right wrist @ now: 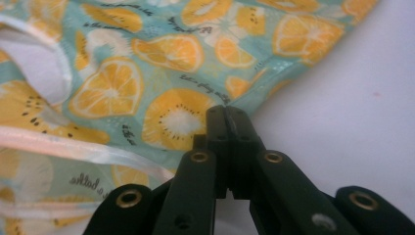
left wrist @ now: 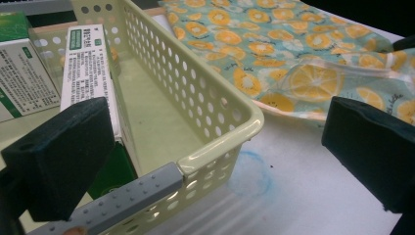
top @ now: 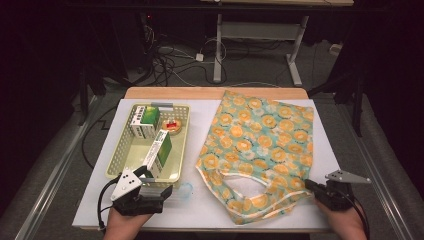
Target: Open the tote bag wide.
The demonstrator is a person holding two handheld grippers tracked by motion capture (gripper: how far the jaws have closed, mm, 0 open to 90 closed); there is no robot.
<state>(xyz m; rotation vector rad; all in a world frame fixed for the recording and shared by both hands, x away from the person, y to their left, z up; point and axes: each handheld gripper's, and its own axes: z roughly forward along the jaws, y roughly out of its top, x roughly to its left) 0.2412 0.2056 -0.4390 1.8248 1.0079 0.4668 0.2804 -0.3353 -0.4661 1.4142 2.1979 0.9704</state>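
Fruit-print bag [top: 260,150], flat on white bench [top: 200,205] right of basket [top: 122,150]; right tongs [right wrist: 227,115] pinching its edge, left tongs [left wrist: 215,156] spread astride basket corner.

From the high view I see a brightly lit tabletop [top: 310,200] while the floor and room at twelve o'clock sink into darkness. Glare streaks the basket [left wrist: 235,128] rim in the left gripper view. Both gripper views look soft, and the near jaws at six o'clock blur.
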